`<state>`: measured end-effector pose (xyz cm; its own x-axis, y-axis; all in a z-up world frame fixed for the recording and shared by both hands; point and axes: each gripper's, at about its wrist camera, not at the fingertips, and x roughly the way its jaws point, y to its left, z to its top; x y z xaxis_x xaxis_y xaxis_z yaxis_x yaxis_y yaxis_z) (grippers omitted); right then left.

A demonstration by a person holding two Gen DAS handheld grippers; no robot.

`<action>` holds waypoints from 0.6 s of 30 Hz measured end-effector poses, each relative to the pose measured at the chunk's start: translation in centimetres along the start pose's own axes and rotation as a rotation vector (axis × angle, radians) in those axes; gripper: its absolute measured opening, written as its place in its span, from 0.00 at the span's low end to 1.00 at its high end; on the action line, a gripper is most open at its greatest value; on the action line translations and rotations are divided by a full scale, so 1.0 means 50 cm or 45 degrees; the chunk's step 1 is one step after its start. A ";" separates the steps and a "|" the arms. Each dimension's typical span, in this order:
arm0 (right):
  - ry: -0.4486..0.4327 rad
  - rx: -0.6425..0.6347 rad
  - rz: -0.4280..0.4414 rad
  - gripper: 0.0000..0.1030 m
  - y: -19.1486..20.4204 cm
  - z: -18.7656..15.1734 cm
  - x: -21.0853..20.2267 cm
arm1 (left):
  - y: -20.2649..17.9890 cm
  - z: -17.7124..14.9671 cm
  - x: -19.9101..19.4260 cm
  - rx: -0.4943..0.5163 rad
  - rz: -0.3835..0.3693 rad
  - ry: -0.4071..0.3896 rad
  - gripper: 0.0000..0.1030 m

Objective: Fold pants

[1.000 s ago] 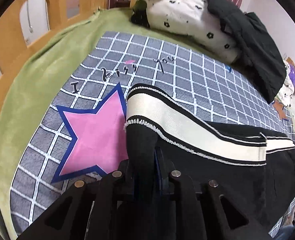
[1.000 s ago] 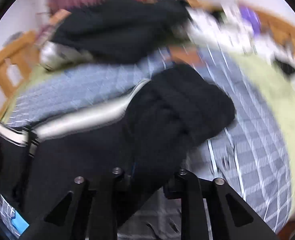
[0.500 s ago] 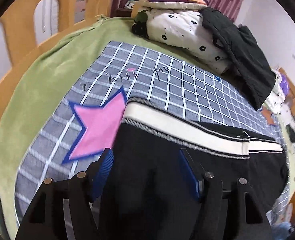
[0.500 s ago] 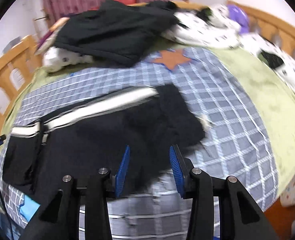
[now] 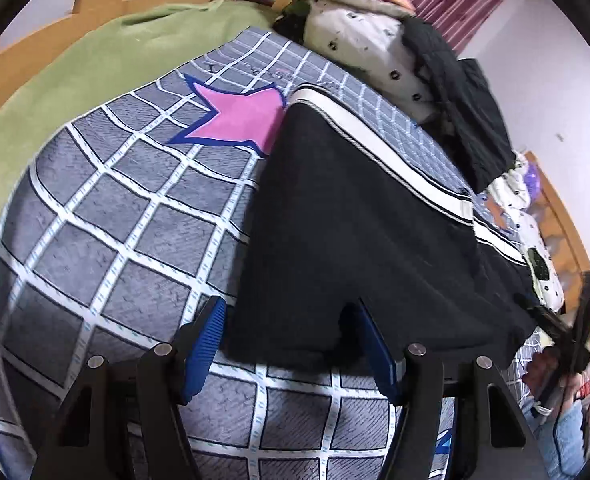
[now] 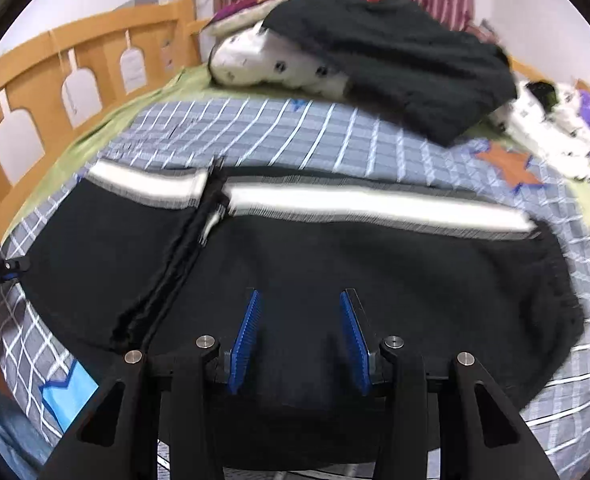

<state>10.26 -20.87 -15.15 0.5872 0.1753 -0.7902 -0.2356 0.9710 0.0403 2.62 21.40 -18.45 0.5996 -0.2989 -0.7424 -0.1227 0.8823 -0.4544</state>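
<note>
Clearance and obstructions on the bed surface

The grey checked blanket [image 5: 107, 216] lies open and unobstructed to the left of the black pants [image 5: 355, 232], out to the green sheet [image 5: 55, 80] and the wooden bed rail [image 6: 75, 76]. The pants cover the middle of the blanket. Along the far edge, a spotted pillow [image 6: 279, 64] with a dark garment [image 6: 399, 64] piled over it forms a raised barrier, leaving a strip of bare blanket between it and the white stripe [image 6: 367, 204] of the pants. At the near right, the person's leg [image 5: 563, 432] and the other gripper's frame [image 5: 575, 340] stand close to the blanket's corner.
</note>
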 end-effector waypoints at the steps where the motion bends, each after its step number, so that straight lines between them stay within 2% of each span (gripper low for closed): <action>1: 0.019 0.023 -0.011 0.40 -0.008 -0.009 0.017 | -0.002 -0.004 0.001 0.008 -0.006 -0.010 0.61; 3: 0.082 0.084 -0.033 0.40 -0.020 -0.030 0.052 | -0.007 -0.005 0.007 -0.006 -0.003 -0.030 0.62; 6: 0.060 0.166 -0.037 0.40 -0.026 -0.044 0.058 | -0.003 0.005 0.021 -0.070 -0.025 -0.052 0.65; 13: 0.076 0.159 -0.043 0.40 -0.018 -0.046 0.042 | -0.002 0.016 0.037 -0.136 -0.026 -0.020 0.65; 15: 0.069 0.180 -0.031 0.40 -0.028 -0.054 0.031 | 0.008 0.021 0.038 -0.186 -0.032 -0.012 0.61; 18: 0.052 0.195 -0.030 0.40 -0.038 -0.056 0.022 | 0.020 0.022 0.035 -0.302 0.001 0.004 0.49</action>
<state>9.20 -22.97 -17.82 0.5586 0.1486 -0.8160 -0.0993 0.9887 0.1120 4.43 22.19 -19.66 0.5971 -0.2995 -0.7442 -0.3059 0.7726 -0.5564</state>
